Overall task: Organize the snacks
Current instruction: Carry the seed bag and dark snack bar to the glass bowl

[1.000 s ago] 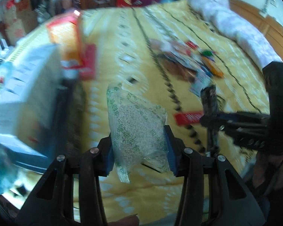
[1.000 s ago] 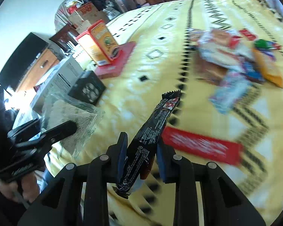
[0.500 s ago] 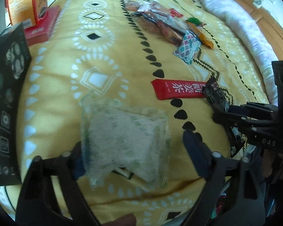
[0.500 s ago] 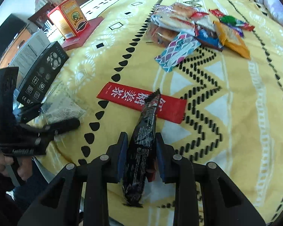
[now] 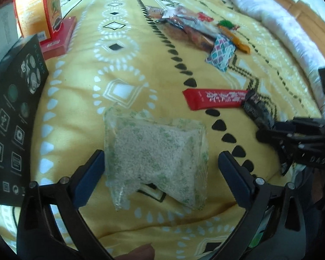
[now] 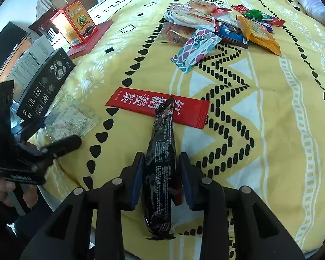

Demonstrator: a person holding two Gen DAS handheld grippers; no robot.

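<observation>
A clear packet of pale grains (image 5: 156,156) lies flat on the yellow bedspread (image 5: 123,69) between the jaws of my left gripper (image 5: 160,169), which is open and apart from it. My right gripper (image 6: 161,169) is shut on a long black snack wrapper (image 6: 161,162); the wrapper's far tip rests over a red stick packet (image 6: 140,104). The red packet (image 5: 214,98) and the black wrapper (image 5: 256,112) also show in the left wrist view. A pile of mixed snack packets (image 6: 216,26) lies farther up the bed.
A black product box (image 5: 13,119) stands at the left bed edge, with an orange carton (image 6: 75,23) on a red box behind it. A white pillow (image 5: 260,6) lies far right by a wooden headboard. The bed edge is close below both grippers.
My left gripper lowered the grain packet to the bedspread and opened, letting it go. My right gripper moved down and forward, bringing the black wrapper over the red stick packet.
</observation>
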